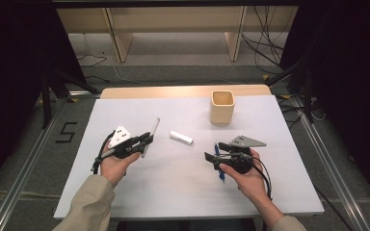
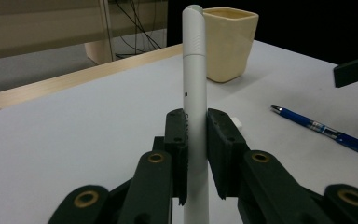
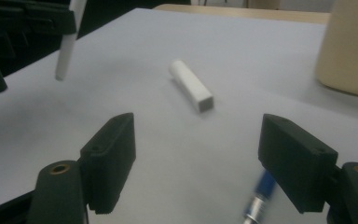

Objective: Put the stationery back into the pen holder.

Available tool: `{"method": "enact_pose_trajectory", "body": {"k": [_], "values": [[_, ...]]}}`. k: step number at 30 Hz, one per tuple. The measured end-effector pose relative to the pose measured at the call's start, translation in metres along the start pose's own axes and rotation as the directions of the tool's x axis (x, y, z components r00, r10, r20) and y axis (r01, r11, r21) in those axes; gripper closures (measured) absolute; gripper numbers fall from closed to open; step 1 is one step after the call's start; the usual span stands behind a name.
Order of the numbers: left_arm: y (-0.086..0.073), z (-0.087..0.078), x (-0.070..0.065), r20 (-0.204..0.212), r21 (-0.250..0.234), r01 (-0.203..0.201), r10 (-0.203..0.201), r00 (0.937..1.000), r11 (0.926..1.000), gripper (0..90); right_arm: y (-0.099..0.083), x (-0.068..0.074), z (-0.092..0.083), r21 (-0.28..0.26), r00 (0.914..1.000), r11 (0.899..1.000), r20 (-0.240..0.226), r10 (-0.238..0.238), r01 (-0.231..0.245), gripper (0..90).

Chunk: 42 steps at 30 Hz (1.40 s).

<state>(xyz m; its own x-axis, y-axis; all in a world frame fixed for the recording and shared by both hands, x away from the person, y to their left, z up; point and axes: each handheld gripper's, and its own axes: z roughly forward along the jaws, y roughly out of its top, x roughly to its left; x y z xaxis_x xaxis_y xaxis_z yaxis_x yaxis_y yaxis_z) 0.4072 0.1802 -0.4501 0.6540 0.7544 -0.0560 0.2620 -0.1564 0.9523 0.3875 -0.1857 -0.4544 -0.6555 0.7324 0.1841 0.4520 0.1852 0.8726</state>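
- My left gripper (image 1: pixel 147 139) has its fingers (image 2: pixel 176 140) clamped on the white pen (image 2: pixel 195 93), which stands up between the two pads and runs on well past their tips.
- In the high view that pen (image 1: pixel 151 136) slants up and away from my left hand (image 1: pixel 118 161), its far end clear of the bench (image 1: pixel 125 192).
- My right gripper (image 1: pixel 212 158) has its fingers (image 3: pixel 114 161) wide apart, nothing between the pads.
- The blue pen (image 1: pixel 219 163) lies on the bench just under the right fingers; in the right gripper view its blurred tip (image 3: pixel 260 193) shows below the right-hand pad.
- In the left gripper view the blue pen (image 2: pixel 326 131) lies flat, off to the right of my left fingers and well apart from them.
- The white cap (image 3: pixel 192 85) lies on its side ahead of the right fingers, between the two grippers, touching neither.
- The cup (image 1: pixel 222 107) stands upright beyond the cap, far from both sets of fingers; behind the white pen in the left gripper view.
- My right hand (image 1: pixel 248 180) holds its gripper low over the bench.
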Motion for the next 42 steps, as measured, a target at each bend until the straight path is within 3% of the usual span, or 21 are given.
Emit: {"method": "enact_pose_trajectory", "body": {"k": [3,6,12,19,25,42], "values": [[0.001,0.005,-0.007,0.014,0.003,-0.004,0.003,0.9999,1.0000,78.6,0.008,0.008,0.012,-0.012,0.9995,1.000,-0.030,0.004,-0.005,29.7],[0.001,0.009,-0.014,0.017,0.015,-0.010,0.010,0.9998,0.9998,78.6,0.016,0.016,0.024,-0.009,0.9997,1.000,-0.019,-0.012,0.012,30.4],[0.002,0.016,-0.027,0.034,0.020,-0.040,0.040,0.9987,0.9990,78.6,0.029,0.029,0.044,-0.030,0.9974,0.999,-0.070,0.018,-0.020,32.2],[0.001,0.022,-0.037,0.041,0.035,-0.056,0.054,0.9977,0.9978,78.6,0.041,0.039,0.057,-0.068,0.9920,0.996,-0.119,0.043,-0.051,40.1],[0.001,0.026,-0.045,0.054,0.037,-0.066,0.064,0.9965,0.9971,78.5,0.047,0.043,0.068,-0.079,0.9851,0.993,-0.156,0.071,-0.085,45.6],[0.003,0.031,-0.056,0.070,0.023,-0.080,0.078,0.9945,0.9965,78.5,0.049,0.045,0.078,-0.095,0.9727,0.983,-0.189,0.135,-0.155,57.7]]}}
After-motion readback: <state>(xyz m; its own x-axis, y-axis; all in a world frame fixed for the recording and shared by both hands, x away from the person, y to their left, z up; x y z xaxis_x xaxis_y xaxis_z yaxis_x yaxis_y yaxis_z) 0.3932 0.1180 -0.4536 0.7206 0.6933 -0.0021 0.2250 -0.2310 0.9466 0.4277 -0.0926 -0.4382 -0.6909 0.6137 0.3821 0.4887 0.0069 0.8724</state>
